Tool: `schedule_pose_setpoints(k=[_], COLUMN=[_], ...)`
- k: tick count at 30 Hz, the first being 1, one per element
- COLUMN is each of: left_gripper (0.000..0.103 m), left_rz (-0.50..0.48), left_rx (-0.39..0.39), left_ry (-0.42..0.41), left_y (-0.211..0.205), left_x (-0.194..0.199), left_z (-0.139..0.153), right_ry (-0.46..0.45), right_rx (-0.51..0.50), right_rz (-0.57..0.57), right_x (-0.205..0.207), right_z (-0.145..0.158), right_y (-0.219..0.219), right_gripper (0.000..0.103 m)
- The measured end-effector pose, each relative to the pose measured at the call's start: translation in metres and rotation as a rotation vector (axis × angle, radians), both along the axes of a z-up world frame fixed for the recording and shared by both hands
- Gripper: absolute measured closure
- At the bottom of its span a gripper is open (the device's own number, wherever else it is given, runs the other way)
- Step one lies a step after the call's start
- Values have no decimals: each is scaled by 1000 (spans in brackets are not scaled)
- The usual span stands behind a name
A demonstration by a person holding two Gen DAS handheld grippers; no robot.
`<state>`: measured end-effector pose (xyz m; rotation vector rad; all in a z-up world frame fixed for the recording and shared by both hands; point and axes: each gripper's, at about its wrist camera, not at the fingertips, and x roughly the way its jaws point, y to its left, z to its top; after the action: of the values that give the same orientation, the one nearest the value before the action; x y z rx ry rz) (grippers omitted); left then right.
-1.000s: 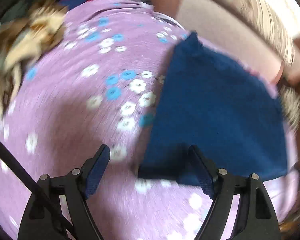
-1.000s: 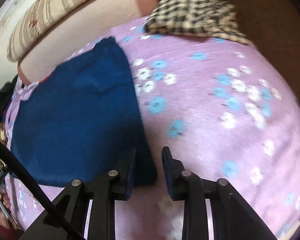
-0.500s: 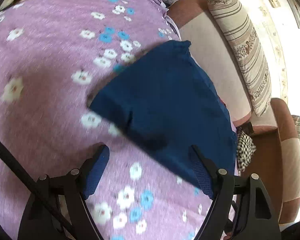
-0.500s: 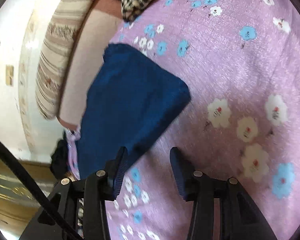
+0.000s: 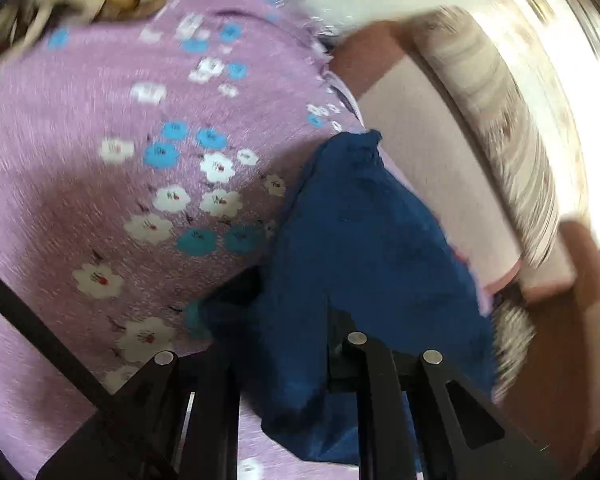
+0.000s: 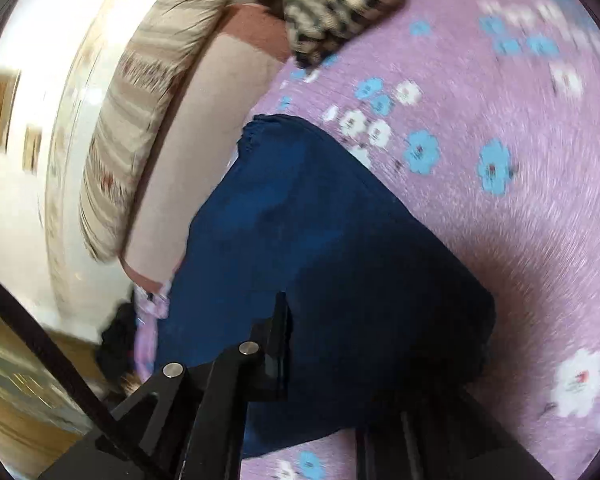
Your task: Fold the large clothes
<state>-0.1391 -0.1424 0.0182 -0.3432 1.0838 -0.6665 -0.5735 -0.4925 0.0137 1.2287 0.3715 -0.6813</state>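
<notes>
Blue cloth fills the gap between both sets of jaws. The left gripper [image 5: 280, 344] has closed on the near left corner of the garment [image 5: 364, 248], with a fold of it bunched between the fingers and hanging below them. The right gripper [image 6: 340, 360] appears to pinch the near right corner, though only its left finger shows plainly; the other is hidden under cloth. The garment [image 6: 320, 248] lies on the purple flowered bedspread [image 5: 80, 160], close to its far edge by the headboard [image 5: 440, 160], with its near end raised in the jaws.

My reading: a fold is under way, near edge gripped and lifted. The next move calls for carrying both corners together toward the far end and laying them level there.

Its long axis runs from near to far, with the gathered, narrow end pointing far, toward the striped bolster [image 6: 140, 120].
</notes>
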Motion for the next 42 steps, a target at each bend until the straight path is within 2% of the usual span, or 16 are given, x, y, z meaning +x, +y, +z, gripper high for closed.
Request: schedule_pose_setpoints(k=[2, 10, 16, 20, 22, 23, 24, 25, 27, 30, 32, 34, 36, 38, 40, 42], left_gripper=[90, 90, 90, 86, 76, 75, 74, 67, 60, 58, 57, 52, 48, 48, 48, 48], left_rz=[-19, -84, -143, -141, -130, -119, -109, -90, -38, 52, 71, -11, -146, -243, -301, -337], left_rx=[13, 44, 85, 98, 102, 74, 67, 93, 135, 198, 222, 203, 178, 162, 197, 248], left_ry=[-32, -62, -51, -56, -56, -42, -32, -43, -95, -254, -364, -442, -442, -429, -414, -407], left_y=[3, 34, 82, 112, 117, 122, 126, 131, 142, 164, 164, 142, 107, 73, 43, 24], left_x=[-6, -36, -83, -109, -110, -109, -108, -109, -112, -123, -133, -146, -157, -166, -172, -173], left_z=[3, 19, 21, 5, -5, -7, -4, 2, 17, 53, 76, 92, 91, 79, 58, 34], right_ry=[44, 41, 45, 95, 125, 138, 155, 189, 177, 234, 290, 318, 278, 218, 180, 214], right_rx=[-47, -137, -122, -98, -80, -63, -32, 9, 39, 3, -72, -212, -306, -348, -359, -385], right_rz=[38, 89, 124, 145, 147, 137, 119, 117, 96, 25, -53, -102, -3, 223, 396, 546], right_x=[2, -15, -54, -86, -93, -95, -97, -97, -108, -133, -154, -160, -136, -76, -24, 32], right_z=[8, 41, 57, 51, 39, 31, 21, 12, 13, 36, 58, 88, 106, 111, 105, 89], right_y=[6, 32, 66, 93, 99, 98, 95, 92, 91, 96, 103, 113, 120, 134, 152, 175], right_gripper=[94, 95, 95, 95, 93, 90, 78, 76, 72, 71, 68, 68, 68, 68, 68, 69])
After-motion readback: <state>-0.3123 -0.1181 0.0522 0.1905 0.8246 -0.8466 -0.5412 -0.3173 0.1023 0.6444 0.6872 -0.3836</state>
